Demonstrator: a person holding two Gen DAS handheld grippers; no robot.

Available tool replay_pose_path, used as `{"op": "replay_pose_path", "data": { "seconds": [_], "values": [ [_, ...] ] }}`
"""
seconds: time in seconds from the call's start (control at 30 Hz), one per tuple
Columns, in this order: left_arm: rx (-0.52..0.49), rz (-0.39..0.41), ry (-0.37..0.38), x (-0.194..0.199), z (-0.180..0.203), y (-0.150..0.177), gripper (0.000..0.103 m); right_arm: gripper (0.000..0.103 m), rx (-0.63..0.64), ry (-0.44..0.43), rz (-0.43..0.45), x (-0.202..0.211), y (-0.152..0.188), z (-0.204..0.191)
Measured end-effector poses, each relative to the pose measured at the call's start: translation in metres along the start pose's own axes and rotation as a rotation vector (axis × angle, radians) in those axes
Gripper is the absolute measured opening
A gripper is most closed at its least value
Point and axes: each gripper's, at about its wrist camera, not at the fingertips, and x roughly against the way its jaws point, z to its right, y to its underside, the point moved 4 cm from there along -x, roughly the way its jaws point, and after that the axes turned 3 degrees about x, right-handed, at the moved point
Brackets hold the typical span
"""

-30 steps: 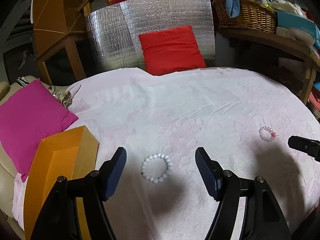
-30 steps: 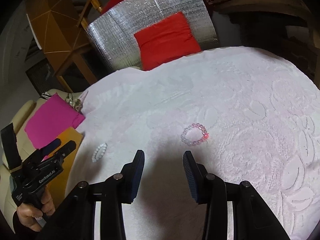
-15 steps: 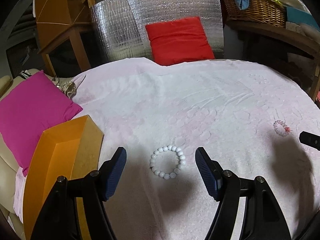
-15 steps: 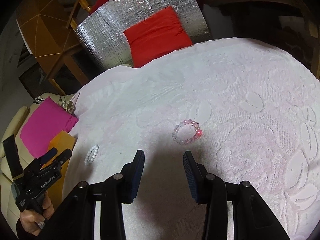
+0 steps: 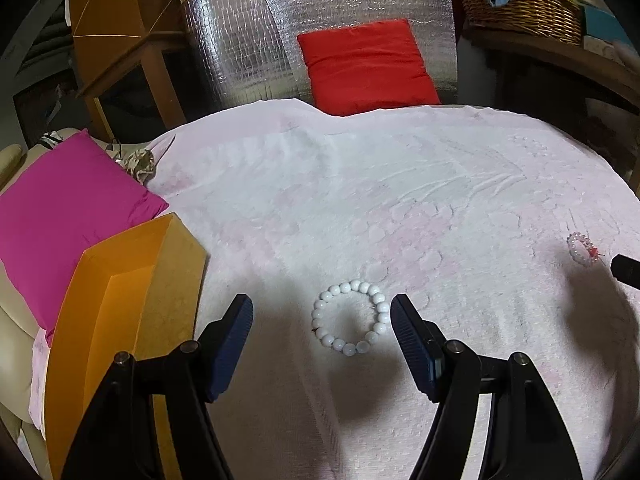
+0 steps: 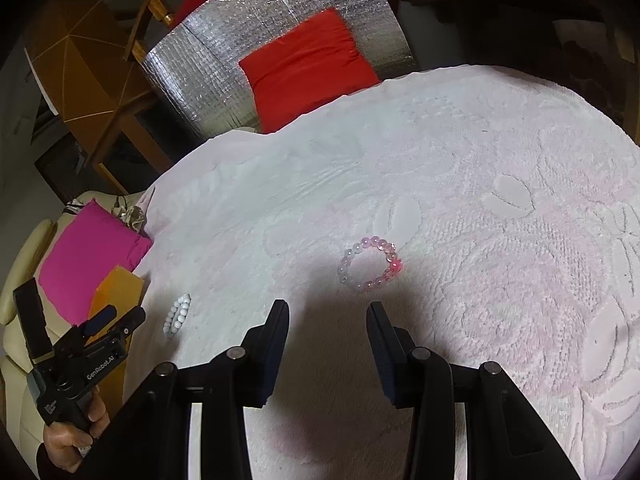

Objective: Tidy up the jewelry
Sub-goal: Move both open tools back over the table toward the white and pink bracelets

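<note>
A white bead bracelet (image 5: 351,317) lies flat on the pale pink textured cloth (image 5: 360,200), just ahead of my left gripper (image 5: 322,312) and toward its right finger. That gripper is open and holds nothing. A pink bead bracelet (image 6: 371,264) with a red bead lies on the cloth a short way ahead of my right gripper (image 6: 328,312), which is open and empty. The pink bracelet (image 5: 583,249) also shows at the right of the left wrist view, and the white bracelet (image 6: 177,315) at the left of the right wrist view, near the left gripper (image 6: 116,318) held in a hand.
An open orange cardboard box (image 5: 120,312) stands at the cloth's left edge, beside a magenta cushion (image 5: 68,208). Behind the cloth are a red cushion (image 5: 366,64) against a silver foil panel (image 5: 248,40), wooden furniture (image 5: 120,32) and a wicker basket (image 5: 520,4).
My left gripper has moved in and down toward the white bracelet, which now lies between its fingertips' line. In the right wrist view the pink bracelet has shifted slightly left; both grippers kept their opening.
</note>
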Motion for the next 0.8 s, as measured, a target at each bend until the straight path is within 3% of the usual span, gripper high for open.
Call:
{"op": "replay_pose_path", "data": {
  "seconds": [0.8],
  "values": [
    [0.037, -0.06, -0.011, -0.012, -0.021, 0.009, 0.072, 0.044, -0.003, -0.002, -0.019, 0.001, -0.001, 0.0]
  ]
}}
